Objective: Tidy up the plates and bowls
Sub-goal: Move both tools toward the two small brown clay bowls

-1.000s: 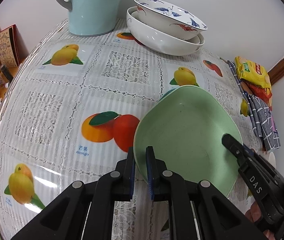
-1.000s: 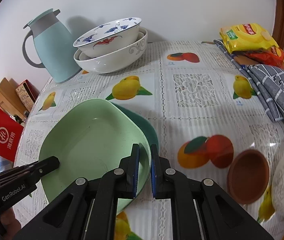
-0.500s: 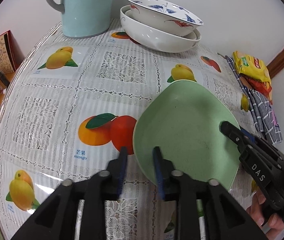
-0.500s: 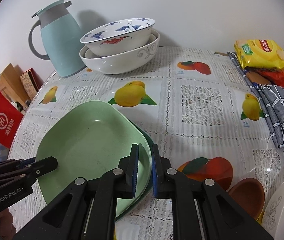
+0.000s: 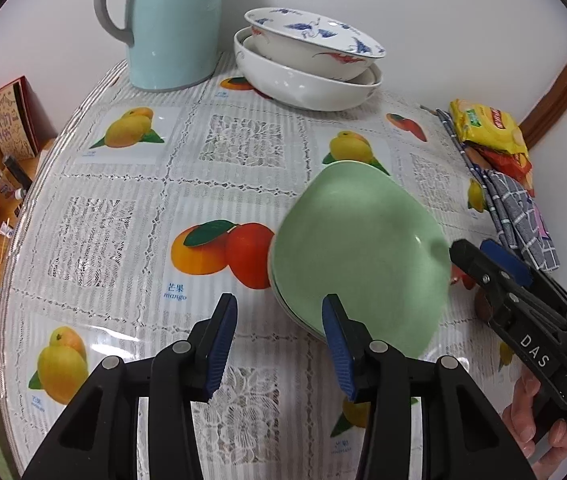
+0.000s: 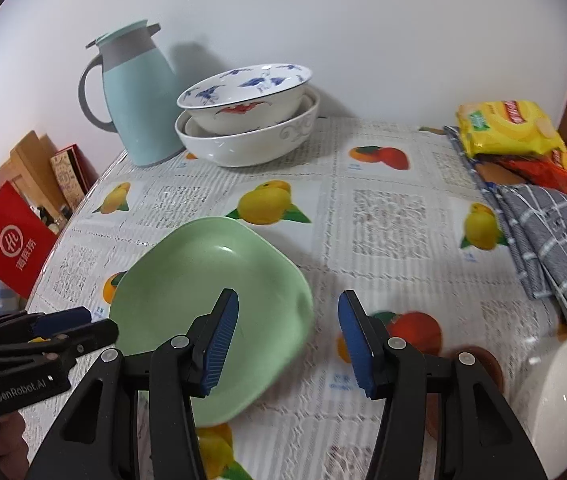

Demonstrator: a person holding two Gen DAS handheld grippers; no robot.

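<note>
Near the middle of the tabletop, on a fruit-print lace cover, the light green plate sits on top of another plate whose rim shows just beneath its near edge. Both grippers stand released, jaws spread wide with nothing between them. The left gripper hovers at the plate's near-left edge, its right blue-padded finger over the rim and its left finger over the bare cover. The right gripper is at the plate's opposite side; seen from its own camera, its left finger overlaps the green surface while its right finger lies over the cover beside the plate. Whether any finger touches the plate I cannot tell.

At the far edge, by the wall, a blue-patterned bowl is nested in a larger white bowl, just beside a pale teal jug. Yellow and red snack packets lie on a grey checked cloth toward the right edge. Close to the right gripper, a small brown dish sits next to a white bowl at the frame's lower right.
</note>
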